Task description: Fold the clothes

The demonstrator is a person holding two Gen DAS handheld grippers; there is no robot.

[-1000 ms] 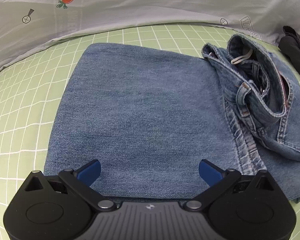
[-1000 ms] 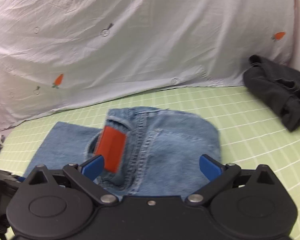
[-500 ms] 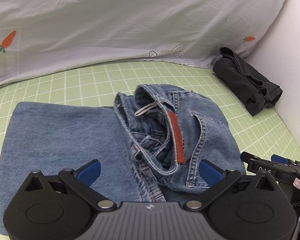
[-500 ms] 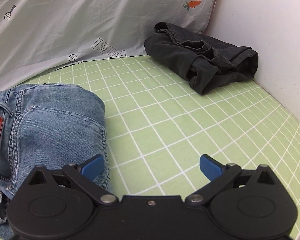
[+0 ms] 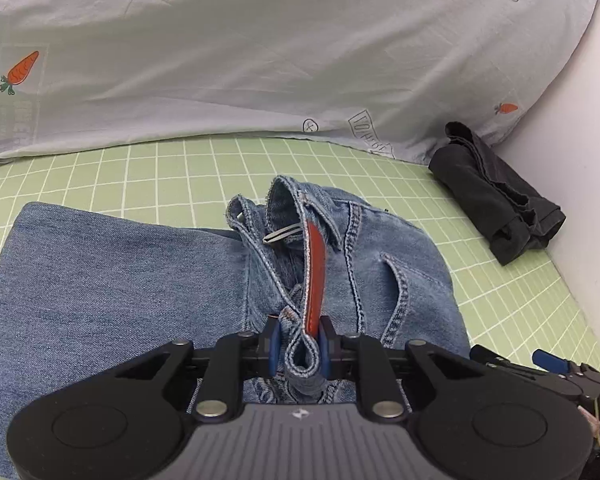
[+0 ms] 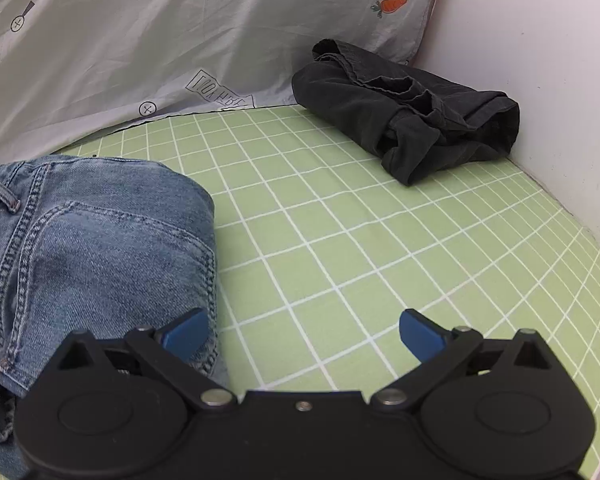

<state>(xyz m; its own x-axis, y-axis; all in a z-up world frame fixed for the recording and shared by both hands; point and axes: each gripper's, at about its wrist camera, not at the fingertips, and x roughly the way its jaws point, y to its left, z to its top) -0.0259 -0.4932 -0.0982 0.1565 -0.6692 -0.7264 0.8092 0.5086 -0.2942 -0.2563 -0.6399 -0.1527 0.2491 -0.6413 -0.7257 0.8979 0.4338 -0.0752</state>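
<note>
Blue jeans (image 5: 112, 280) lie folded on the green grid mat (image 5: 180, 176), legs to the left, waistband with a red-brown leather patch (image 5: 315, 280) bunched in the middle. My left gripper (image 5: 299, 346) is shut on the waistband at the patch's near end. In the right wrist view the jeans' back pocket side (image 6: 100, 248) lies at the left. My right gripper (image 6: 302, 332) is open and empty, its left finger at the jeans' right edge, the mat (image 6: 340, 240) below it. The right gripper also shows in the left wrist view (image 5: 548, 364).
A folded black garment (image 6: 404, 112) lies at the back right against the white wall (image 6: 540, 60); it also shows in the left wrist view (image 5: 496, 196). A grey carrot-print sheet (image 5: 260, 60) hangs behind the mat.
My left gripper has moved in over the waistband and shut on it at the red patch. My right gripper stayed open and shifted slightly at the jeans' right edge.
</note>
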